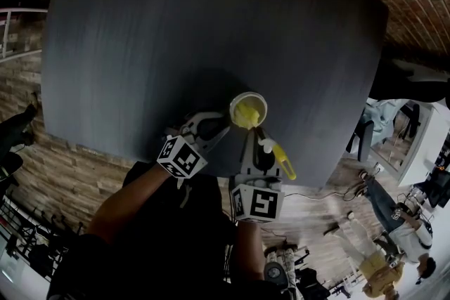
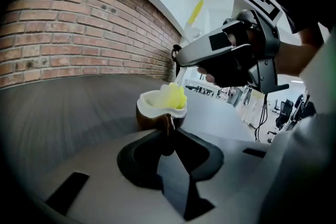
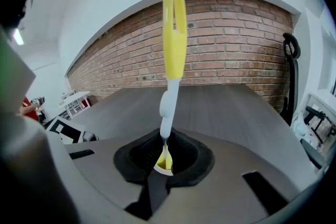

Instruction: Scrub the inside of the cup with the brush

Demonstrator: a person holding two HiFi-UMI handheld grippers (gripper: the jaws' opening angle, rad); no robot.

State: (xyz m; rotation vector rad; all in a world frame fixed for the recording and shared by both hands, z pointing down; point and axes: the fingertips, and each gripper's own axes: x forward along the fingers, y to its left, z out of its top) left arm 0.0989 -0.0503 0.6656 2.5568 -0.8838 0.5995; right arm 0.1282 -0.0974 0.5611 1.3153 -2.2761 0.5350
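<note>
A brown cup (image 1: 253,101) with a white inside stands near the front edge of the dark table (image 1: 211,24). My left gripper (image 1: 223,124) is shut on the cup's handle (image 2: 168,122), seen close up in the left gripper view, where the cup (image 2: 152,113) sits just beyond the jaws. The brush's yellow head (image 2: 174,95) is inside the cup. My right gripper (image 1: 254,140) is shut on the brush's thin stem (image 3: 166,113), and the yellow handle (image 3: 174,29) rises above the jaws. The right gripper (image 2: 236,55) hangs over the cup.
The table's front edge (image 1: 232,175) runs just under both grippers. Beyond it, at the lower right, are people (image 1: 383,270) and office chairs (image 1: 362,133) on a wood floor. A brick wall (image 3: 226,44) and a black chair (image 3: 290,76) stand behind the table.
</note>
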